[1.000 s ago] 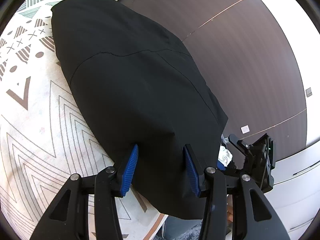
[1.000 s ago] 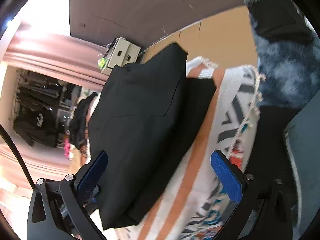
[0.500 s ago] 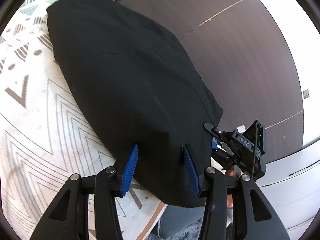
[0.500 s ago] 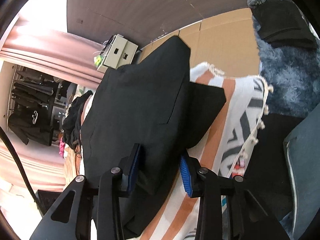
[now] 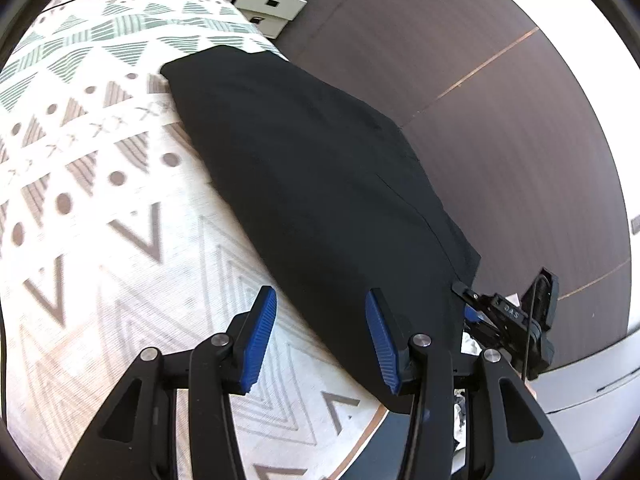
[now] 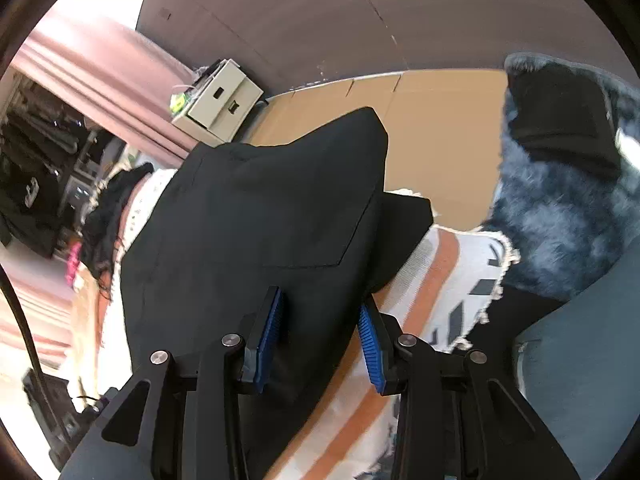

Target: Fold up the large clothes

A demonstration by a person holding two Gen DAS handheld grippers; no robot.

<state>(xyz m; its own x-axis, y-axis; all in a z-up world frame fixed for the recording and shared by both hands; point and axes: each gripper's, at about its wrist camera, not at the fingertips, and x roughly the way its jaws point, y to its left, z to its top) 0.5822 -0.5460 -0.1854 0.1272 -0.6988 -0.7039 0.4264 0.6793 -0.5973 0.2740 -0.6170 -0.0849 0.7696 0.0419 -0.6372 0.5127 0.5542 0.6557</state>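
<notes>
Currently, left wrist view: the large black woven garment (image 5: 320,200) lies along the edge of a cream cloth with grey-brown and green geometric print (image 5: 100,220), its near hem raised off the cloth. The left claw (image 5: 320,336) has its blue ribbed pads part-spread with the near hem between them. The right-hand pad sits against the fabric; the left-hand pad seems to stand over bare cloth, so I cannot tell whether this claw truly pinches. The right claw (image 5: 468,312) shows at the garment's far corner, its tips hidden by fabric. A pale drawer box (image 5: 268,0) sits beyond the cloth.

Right wrist view: the right claw (image 6: 320,316) has just been closing, and the garment's (image 6: 260,240) edge now fills the gap between the pads, so it reads as pinching the fabric. An upper layer hangs lifted over a lower black flap (image 6: 404,236). Below lies a white cloth with orange stripes and a fringed edge (image 6: 440,276), beside it a shaggy blue-grey rug (image 6: 560,220).

Judgement on technique: raise both corners together and level, keeping the hem taut between the claws, then carry it over towards the far end and lay it edge to edge. Uneven lift would skew the fold; a shallow bite on the left side risks slipping.
</notes>
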